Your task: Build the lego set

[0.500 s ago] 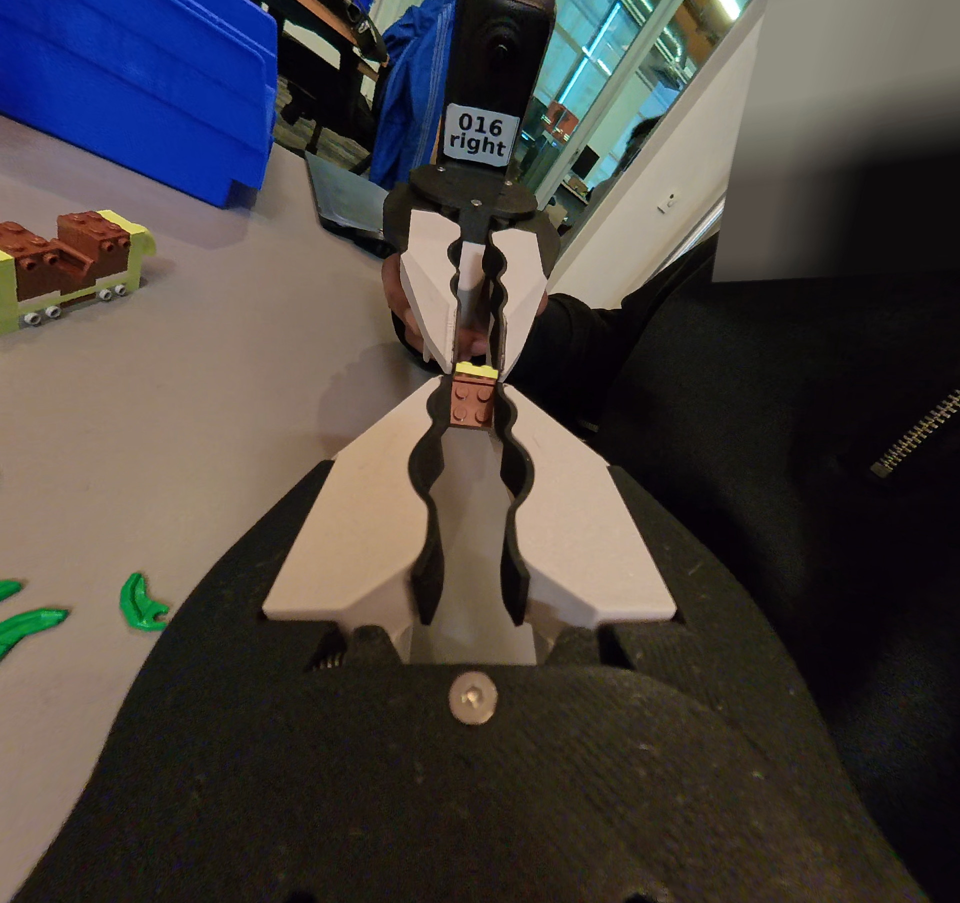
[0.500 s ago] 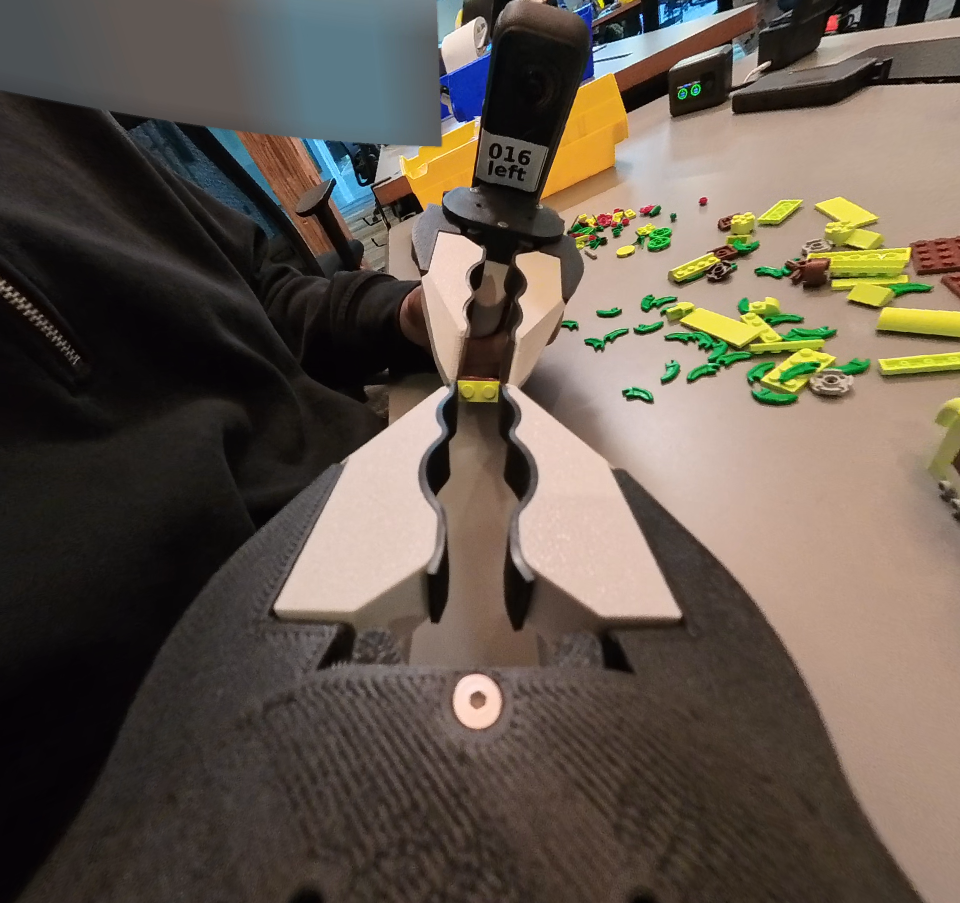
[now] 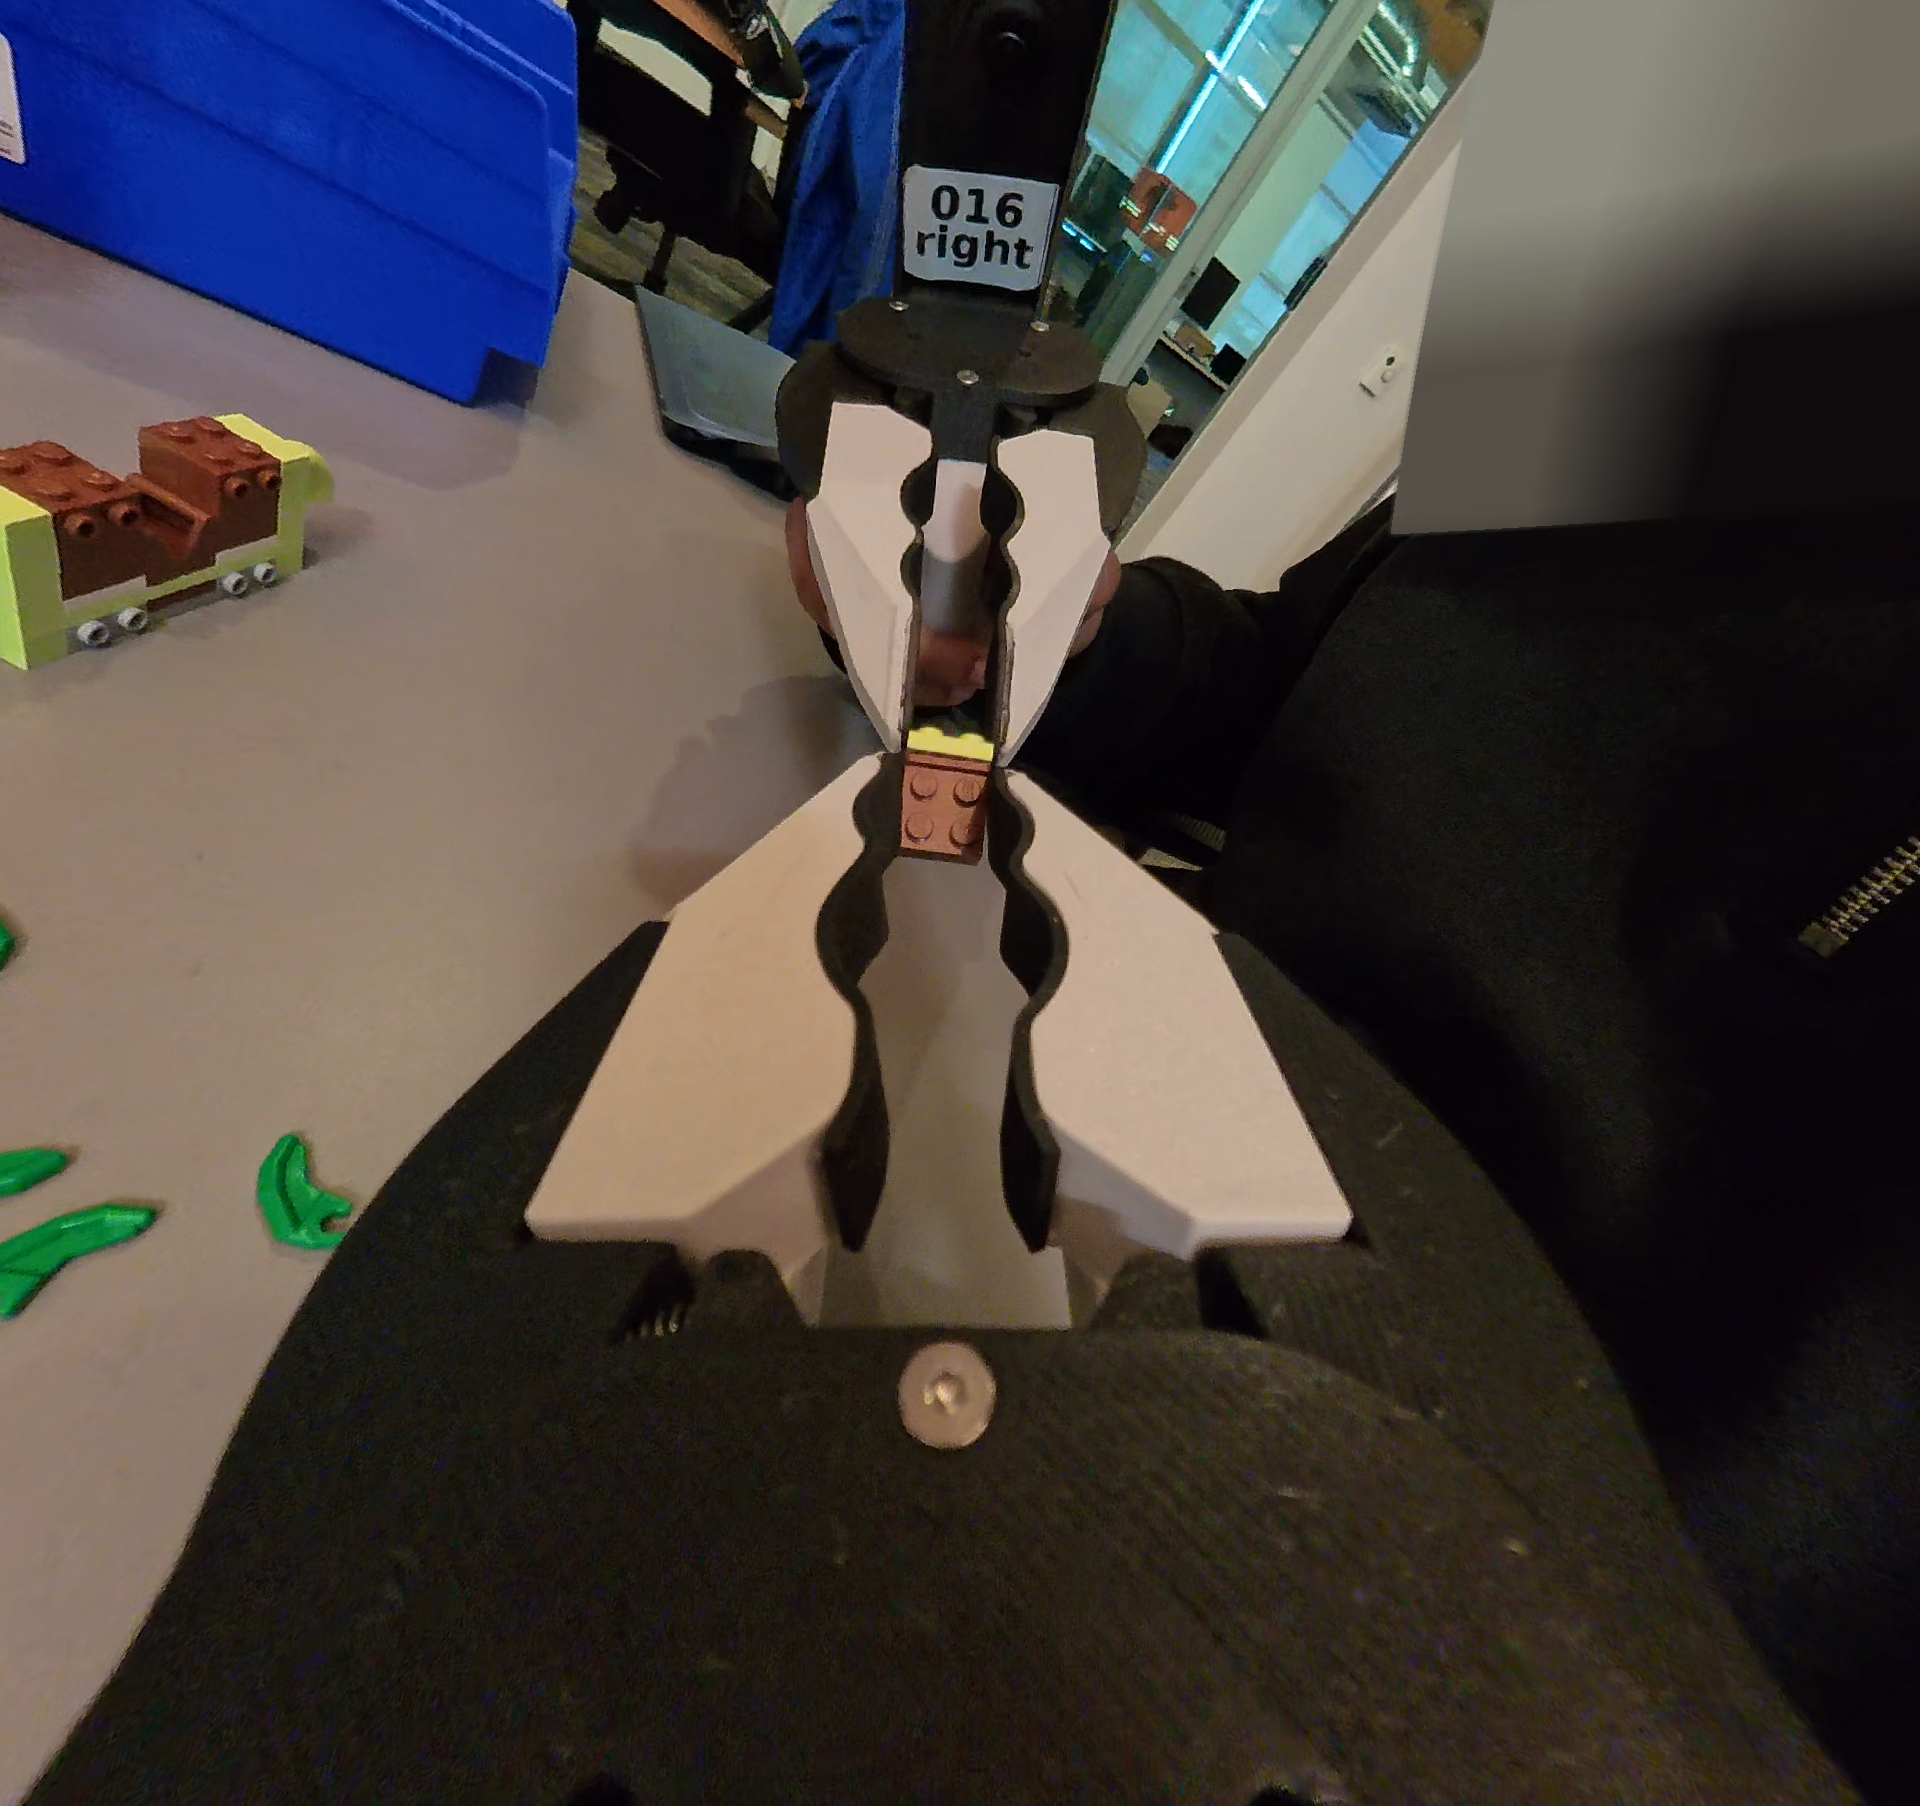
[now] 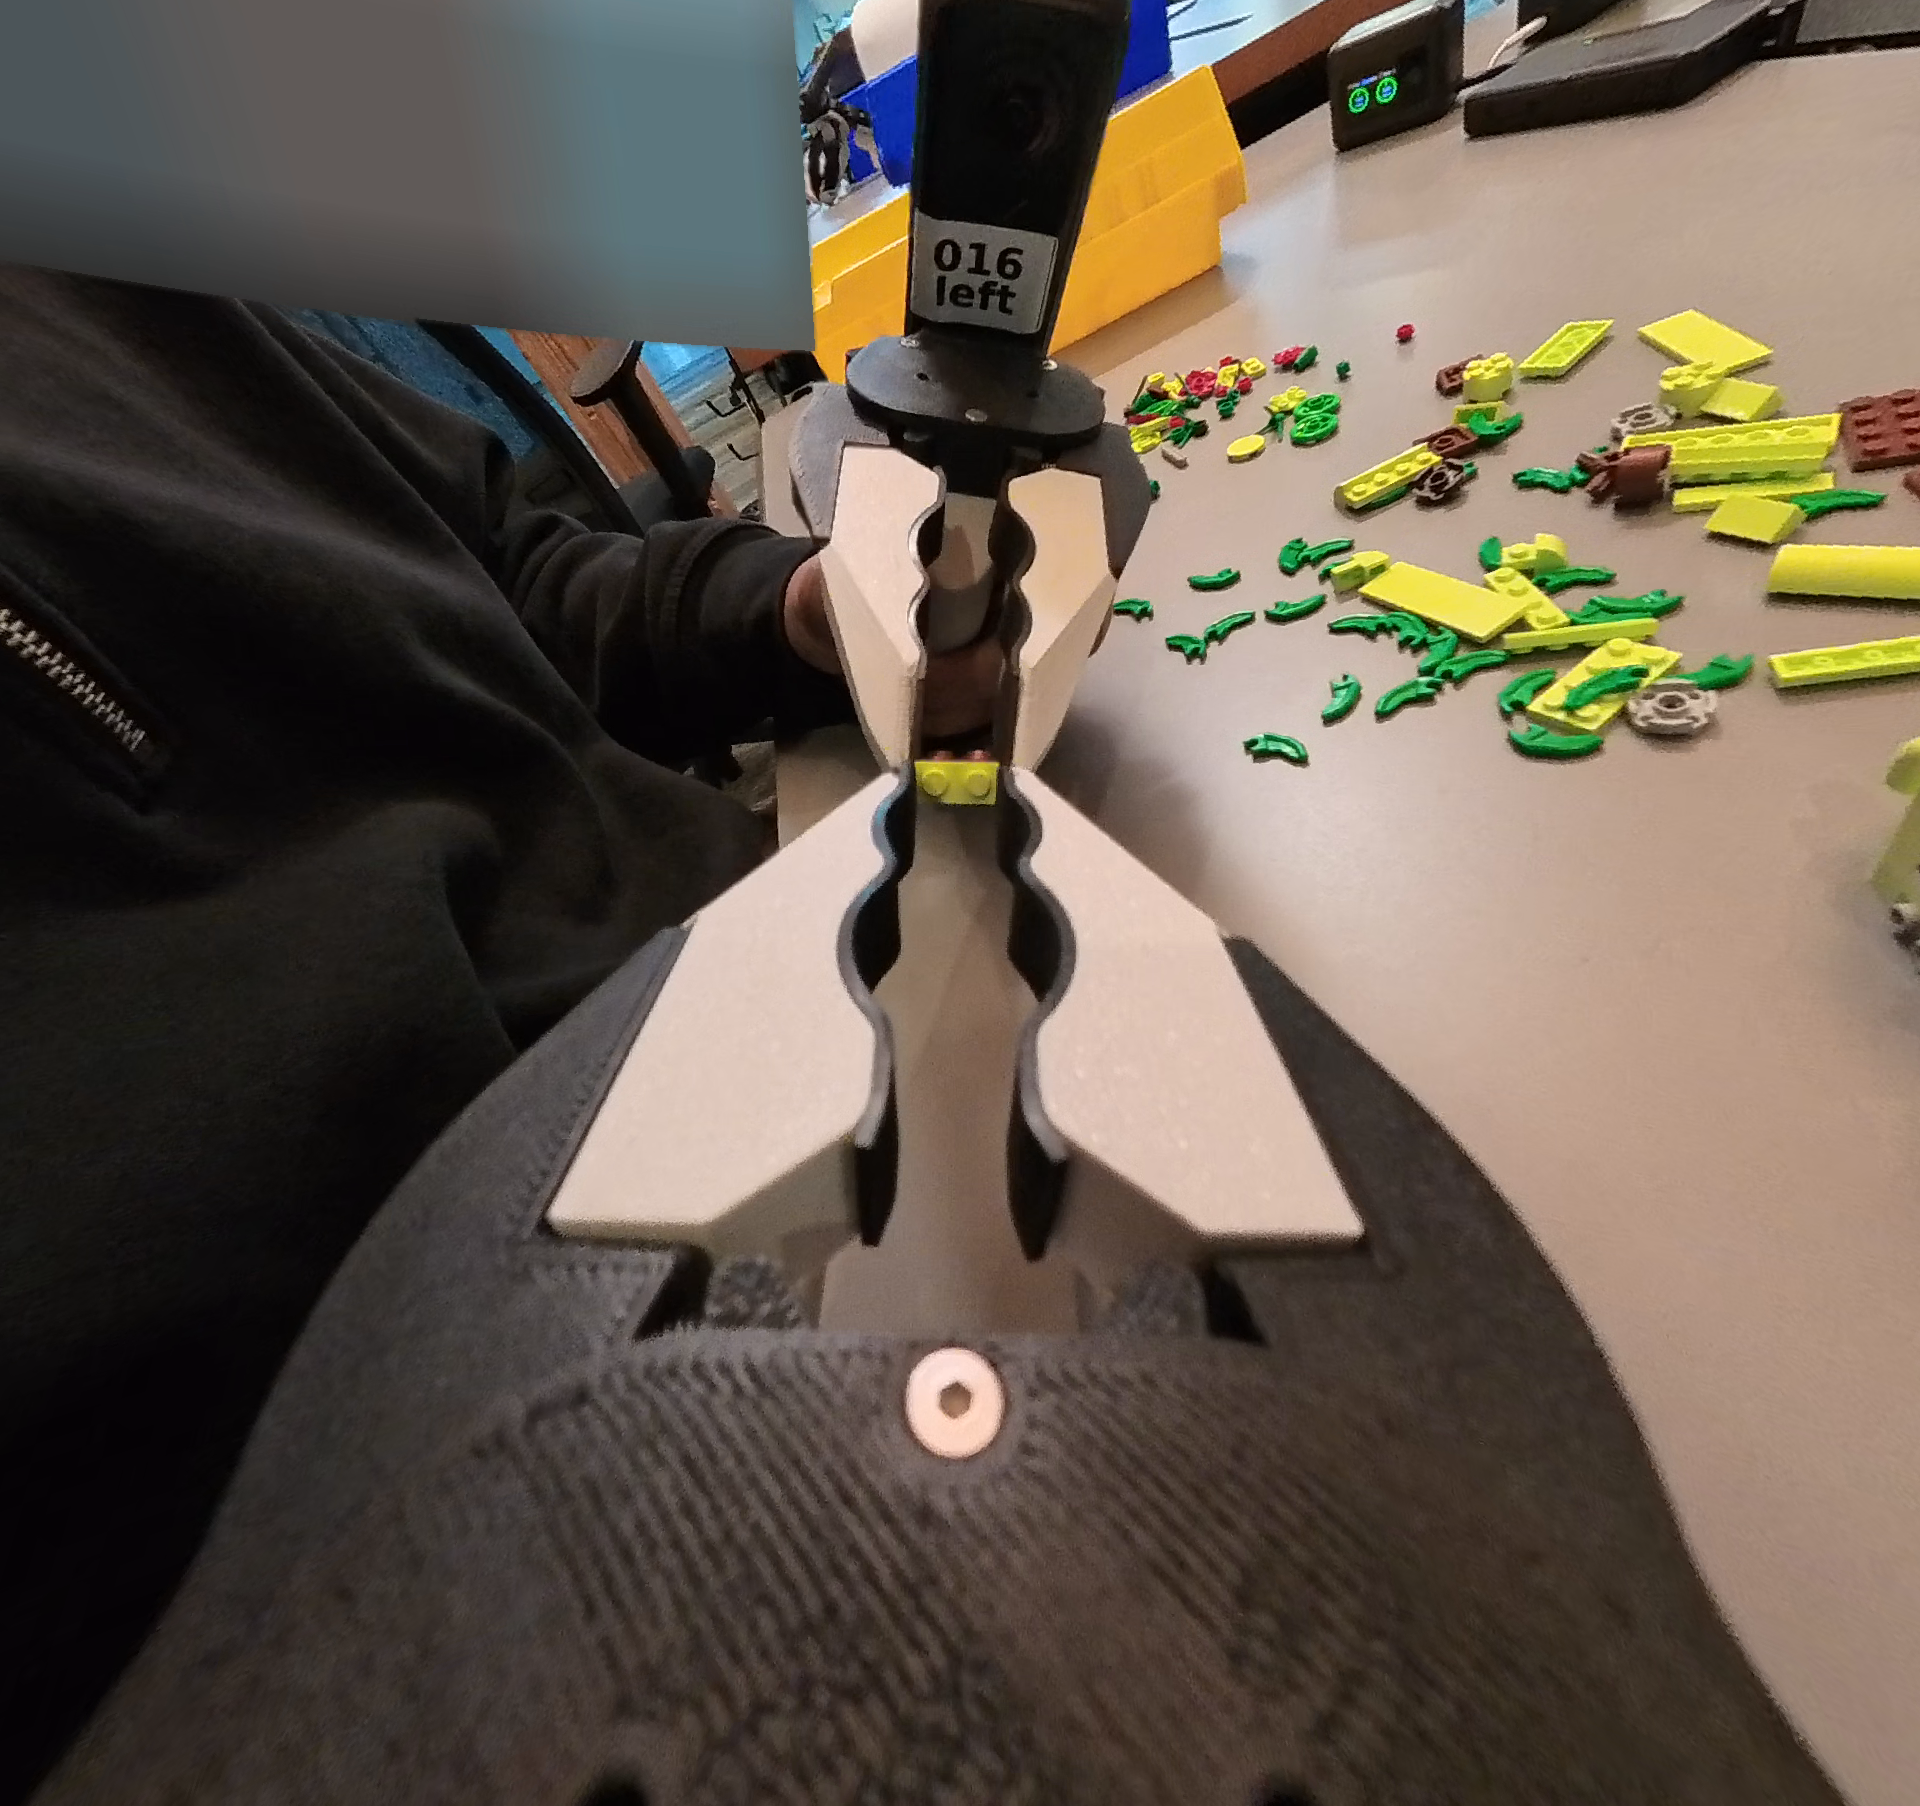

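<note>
Left gripper (image 3: 943, 811): clamped on brown 2x2 brick (image 3: 941, 810) | Right gripper (image 4: 957, 785): clamped on yellow plate (image 4: 957, 783) | Position: tip to tip, brick touching plate, above worktop (image 3: 416, 821) edge | Loose pieces (image 4: 1558, 603): scattered on worktop.

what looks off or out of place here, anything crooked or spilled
Nothing stands out. The left gripper holds a brown brick and the right gripper a yellow plate, meeting squarely tip to tip. Loose pieces lie scattered on the table.
</note>
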